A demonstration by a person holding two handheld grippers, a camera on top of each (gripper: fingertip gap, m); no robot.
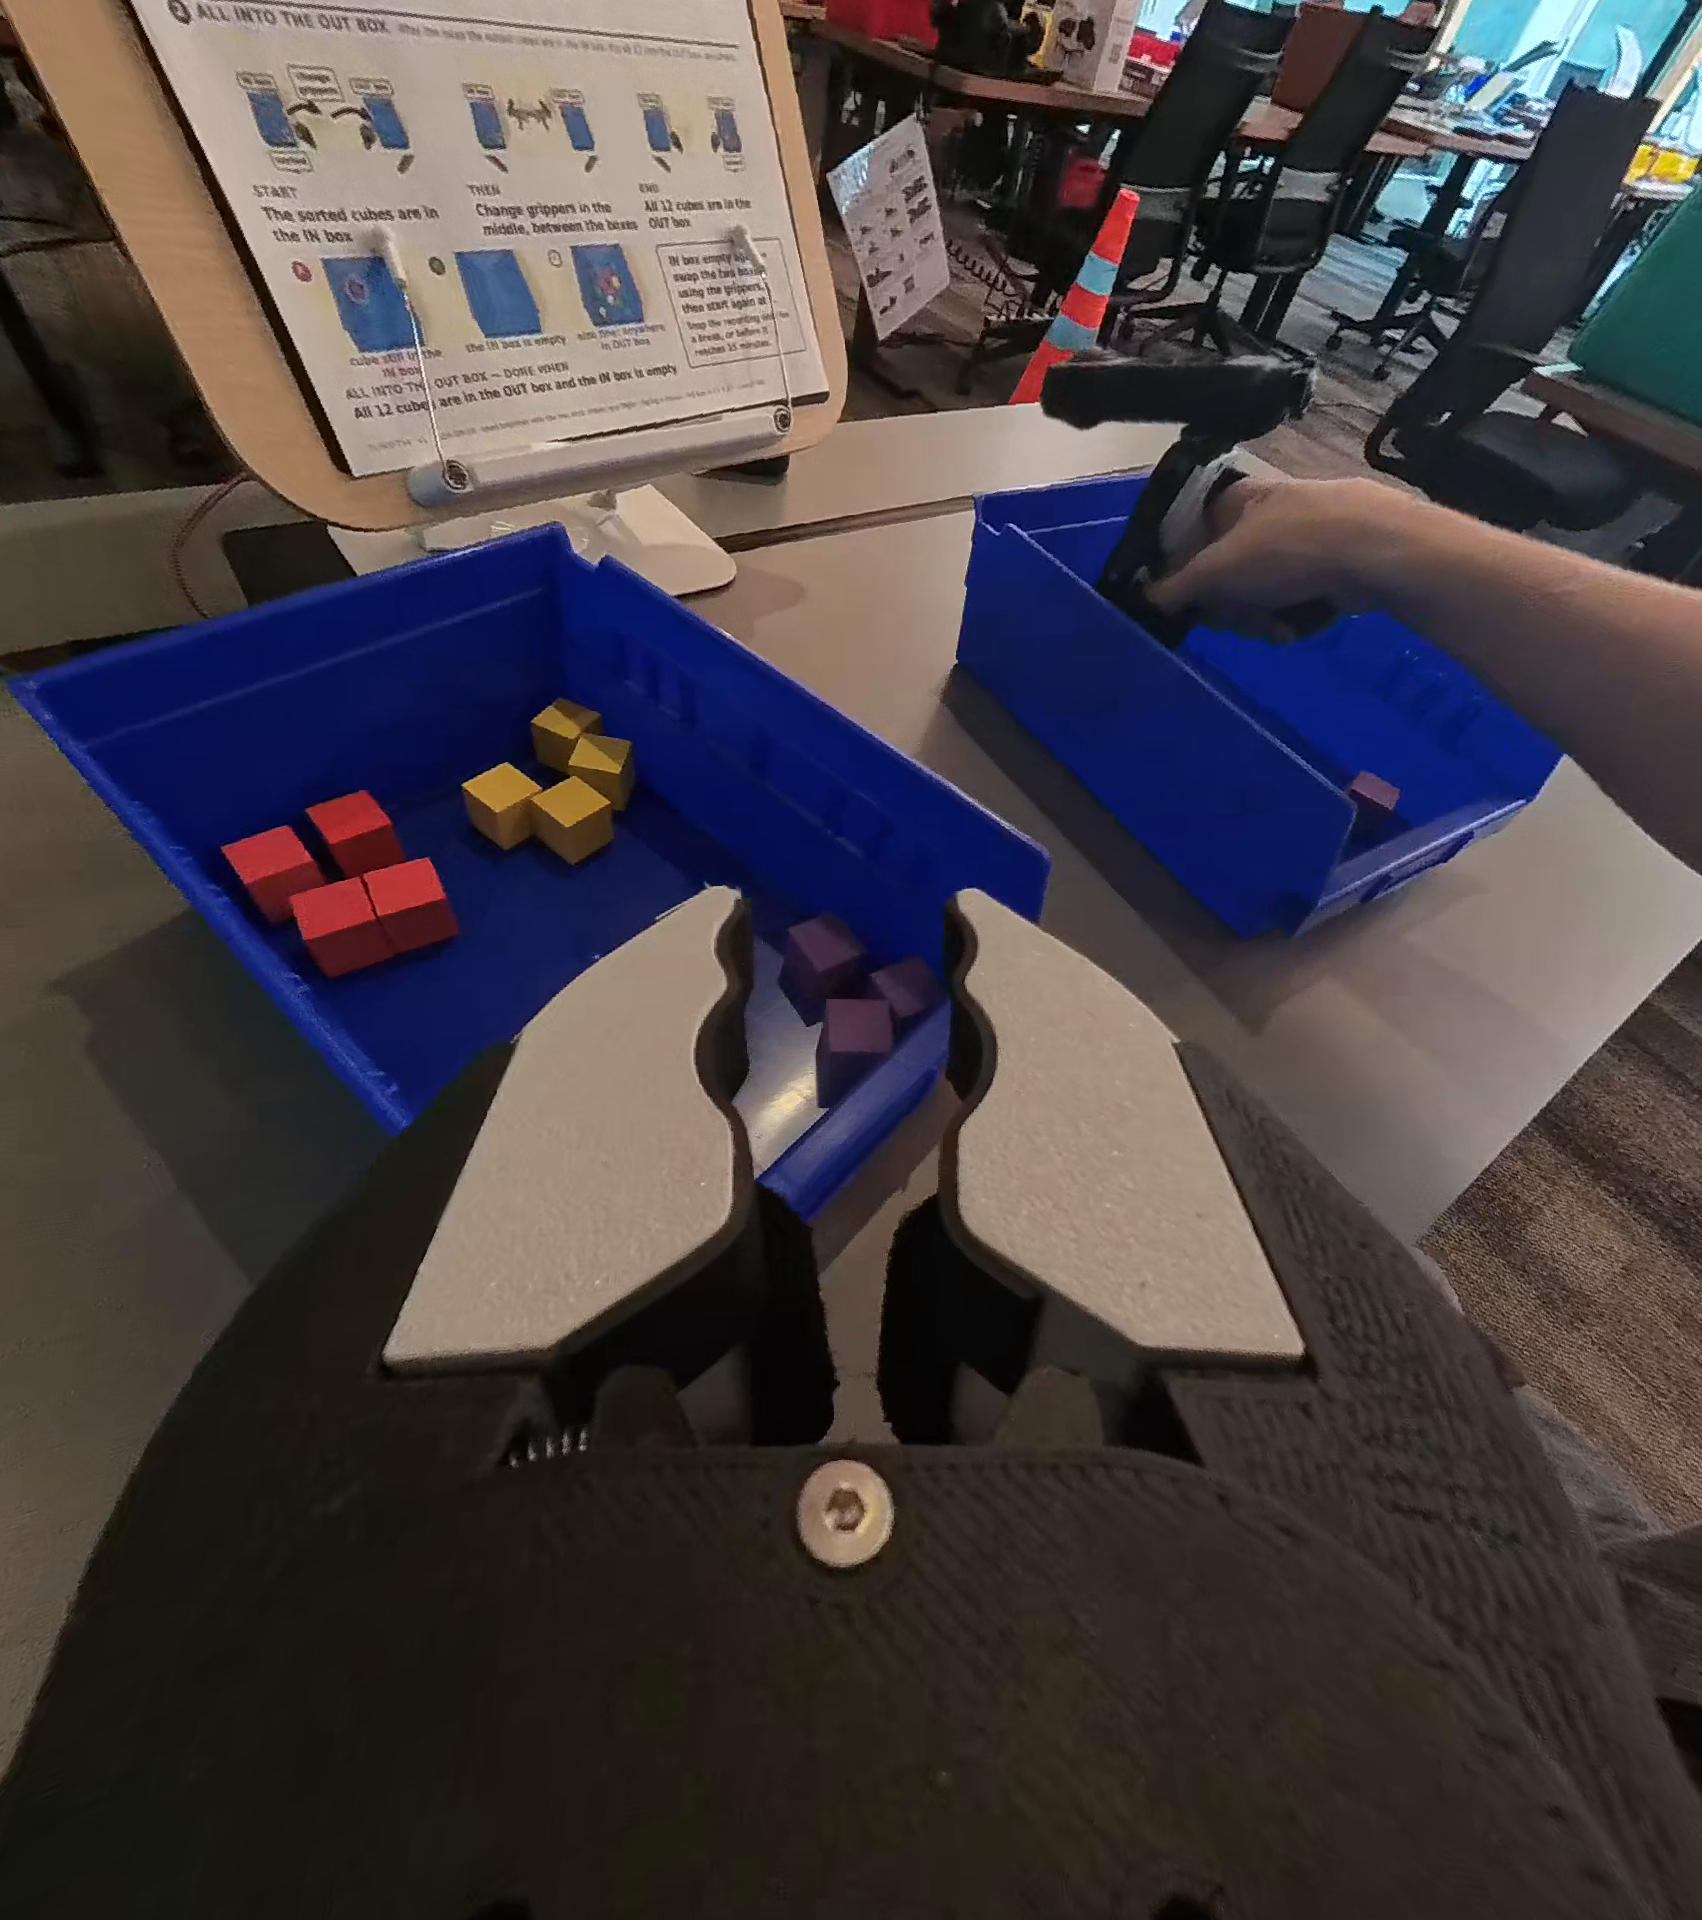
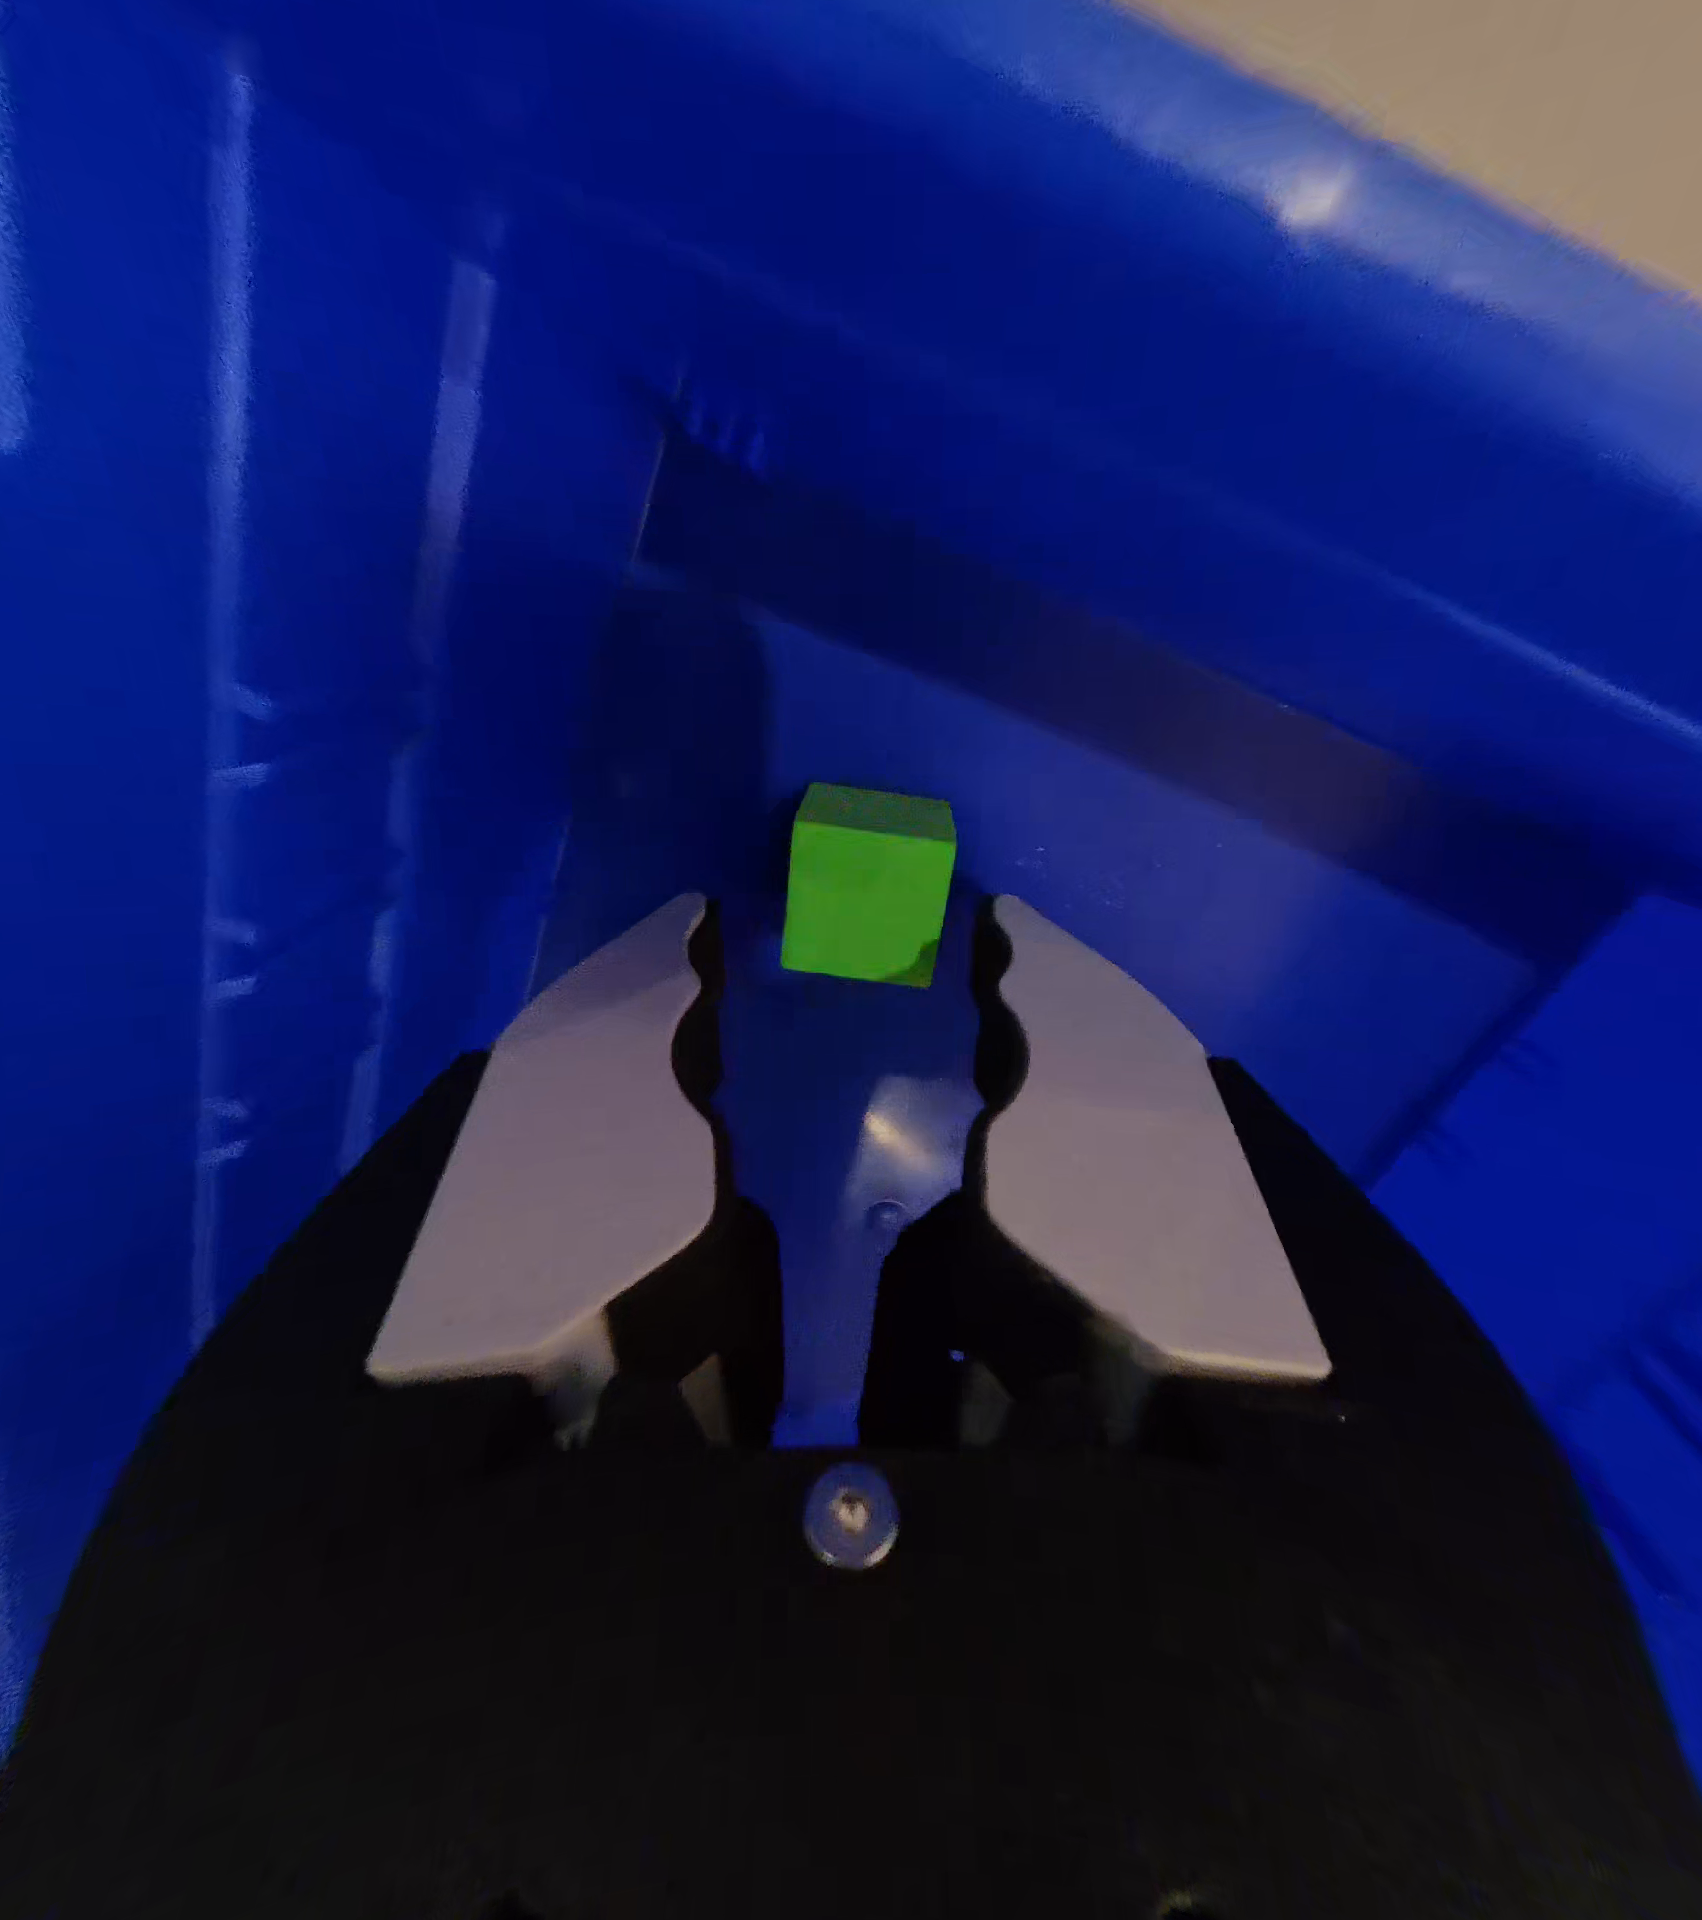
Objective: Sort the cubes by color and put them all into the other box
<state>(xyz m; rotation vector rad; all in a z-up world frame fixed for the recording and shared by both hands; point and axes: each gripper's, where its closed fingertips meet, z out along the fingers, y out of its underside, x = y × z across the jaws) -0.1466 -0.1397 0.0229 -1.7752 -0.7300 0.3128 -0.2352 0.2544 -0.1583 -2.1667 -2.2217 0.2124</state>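
My left gripper [image 1: 847,914] is open and empty above the near right corner of the left blue bin [image 1: 307,707]. That bin holds several red cubes [image 1: 348,883], several yellow cubes [image 1: 566,790] and three purple cubes [image 1: 847,987]; the purple ones lie right beyond my fingertips. My right gripper [image 2: 842,914] is open inside the right blue bin [image 2: 1242,520]. A green cube [image 2: 868,899] rests on the bin floor between its fingertips, not clamped. In the left wrist view the right gripper [image 1: 1153,582], held by a hand, reaches down into the right blue bin [image 1: 1138,727], where one purple cube [image 1: 1375,798] lies.
Both bins stand on a grey table [image 1: 878,644]. An instruction sheet on a wooden stand [image 1: 514,239] rises behind the left bin. An orange cone [image 1: 1086,301], office chairs [image 1: 1221,208] and desks fill the room behind. The table's right edge [image 1: 1553,1091] drops to carpet.
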